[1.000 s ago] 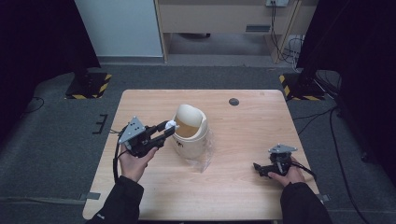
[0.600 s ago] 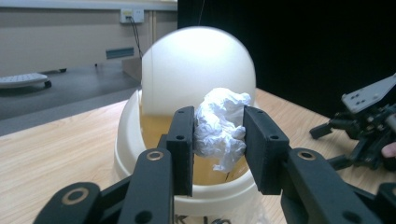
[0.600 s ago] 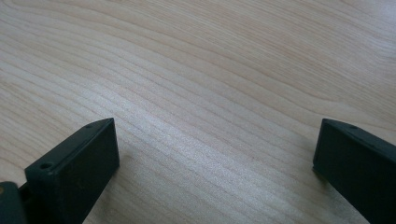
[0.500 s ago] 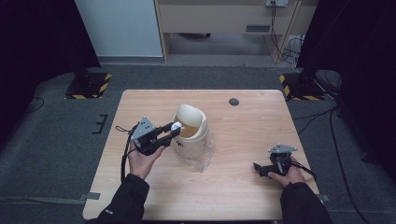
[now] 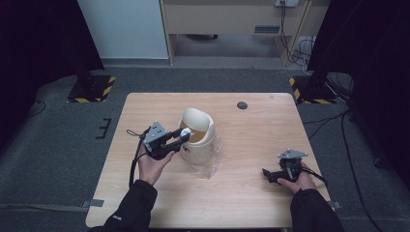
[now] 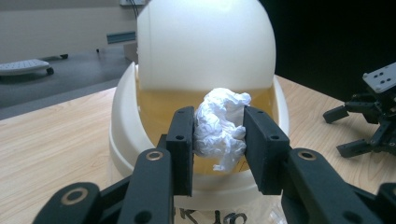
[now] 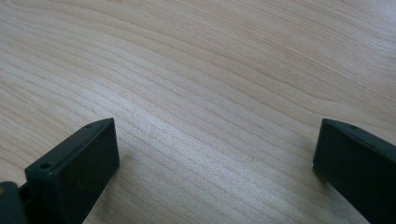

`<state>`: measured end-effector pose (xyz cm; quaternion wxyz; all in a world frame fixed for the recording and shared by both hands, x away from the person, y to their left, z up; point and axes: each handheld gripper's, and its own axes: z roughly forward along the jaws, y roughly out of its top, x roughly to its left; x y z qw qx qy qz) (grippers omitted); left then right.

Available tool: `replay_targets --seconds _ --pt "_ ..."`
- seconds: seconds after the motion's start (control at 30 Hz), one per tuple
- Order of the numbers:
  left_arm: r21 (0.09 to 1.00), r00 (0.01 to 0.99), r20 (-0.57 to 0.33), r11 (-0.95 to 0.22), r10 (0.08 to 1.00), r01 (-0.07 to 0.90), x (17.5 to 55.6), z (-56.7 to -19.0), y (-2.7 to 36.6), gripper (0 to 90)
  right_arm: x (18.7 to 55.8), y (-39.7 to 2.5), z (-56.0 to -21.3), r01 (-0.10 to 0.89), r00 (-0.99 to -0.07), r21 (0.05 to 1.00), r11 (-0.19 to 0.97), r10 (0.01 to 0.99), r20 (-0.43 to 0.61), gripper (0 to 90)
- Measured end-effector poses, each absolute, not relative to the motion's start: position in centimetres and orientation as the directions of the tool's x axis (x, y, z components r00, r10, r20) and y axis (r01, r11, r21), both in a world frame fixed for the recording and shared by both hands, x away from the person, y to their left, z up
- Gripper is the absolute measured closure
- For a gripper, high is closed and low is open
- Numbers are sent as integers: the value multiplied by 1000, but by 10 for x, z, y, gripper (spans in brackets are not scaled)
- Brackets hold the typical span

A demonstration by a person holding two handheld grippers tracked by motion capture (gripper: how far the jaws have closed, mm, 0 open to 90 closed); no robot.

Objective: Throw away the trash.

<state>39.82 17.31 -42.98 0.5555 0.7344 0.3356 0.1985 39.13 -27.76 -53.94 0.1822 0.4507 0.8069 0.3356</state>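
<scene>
Nearest to us on the right, our right gripper [image 5: 269, 175] sits low over the wooden table [image 5: 251, 130], held in the right hand [image 5: 300, 180] close to the near right corner. In the right gripper view its two black jaws stand spread wide, one at each lower corner, with bare wood grain between them; they grip nothing. Whether they rest on the boards or hang just above them we cannot tell.

A little farther in and to the left, our left hand [image 5: 152, 166] holds the left gripper [image 5: 185, 136] raised off the table, pointing right and away. Its jaws are pinched on a crumpled wad of white paper [image 6: 220, 128], which bulges above and below the pads and fills the narrow gap between them.

Just beyond that wad stands the cream plastic bin [image 5: 197, 145], near the middle of the table. In the left gripper view the paper hangs right at the bin's opening, in front of the yellowish inside, with the white domed swing lid [image 6: 205, 42] rising behind it. We cannot tell whether the paper touches the rim.

A sheet of clear plastic [image 5: 209, 164] lies under the bin on its near right side. Farther off, near the far edge, a small dark round spot [image 5: 242, 105] marks the table.
</scene>
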Motion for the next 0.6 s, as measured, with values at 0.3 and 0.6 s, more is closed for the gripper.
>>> replay_targets --seconds 0.3,0.6 --pt "945 700 -85 -165 709 283 406 -436 167 629 391 -278 -539 605 -527 706 368 850 9 5" --pt "946 701 -89 -160 708 281 403 -436 166 532 391 -278 -539 605 -528 705 370 849 8 5"
